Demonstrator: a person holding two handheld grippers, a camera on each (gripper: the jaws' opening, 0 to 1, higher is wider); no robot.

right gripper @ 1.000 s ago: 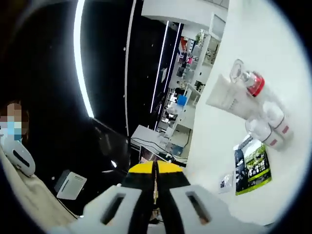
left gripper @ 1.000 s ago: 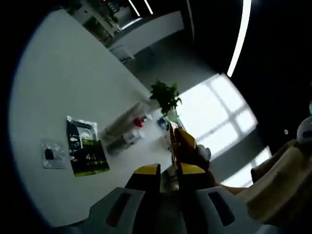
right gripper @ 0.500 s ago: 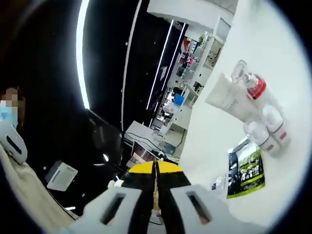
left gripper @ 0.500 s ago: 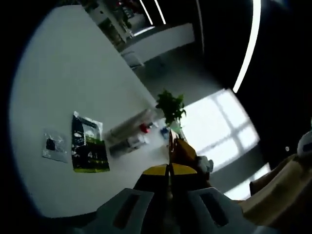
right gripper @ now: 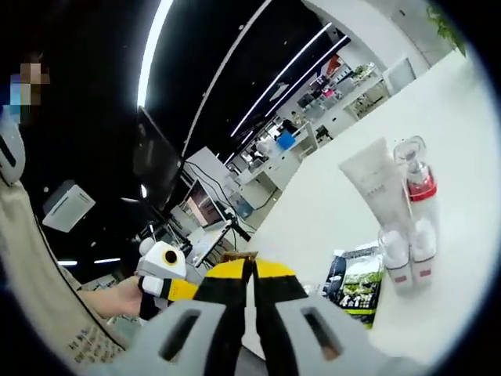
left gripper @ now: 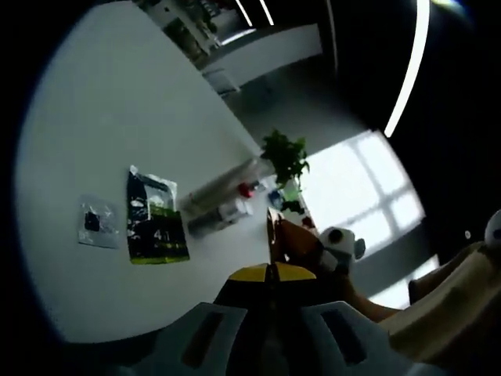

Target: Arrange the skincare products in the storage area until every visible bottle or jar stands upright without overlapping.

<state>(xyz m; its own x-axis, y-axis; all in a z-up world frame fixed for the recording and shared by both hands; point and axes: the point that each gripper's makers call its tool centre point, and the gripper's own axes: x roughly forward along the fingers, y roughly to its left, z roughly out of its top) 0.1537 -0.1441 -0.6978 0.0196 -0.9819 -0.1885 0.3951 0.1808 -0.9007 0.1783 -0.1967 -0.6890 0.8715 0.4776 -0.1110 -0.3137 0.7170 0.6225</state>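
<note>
— Where do your grippers stand?
— Your left gripper has its fingers pressed together with nothing between them; your right gripper has its fingers closed tip to tip, also holding nothing. In the right gripper view your other gripper comes in from the left, held in a hand.

— And the skincare products?
— They sit in a cluster on the white counter, well apart from both grippers. In the right gripper view you see a white tube just beside a clear pump bottle with a red collar, and two small white bottles side by side next to them. A dark green sachet lies flat near the small bottles.

— Anything else?
— In the left gripper view a small clear packet lies flat beside the sachet, and a green plant stands beyond the cluster.
</note>
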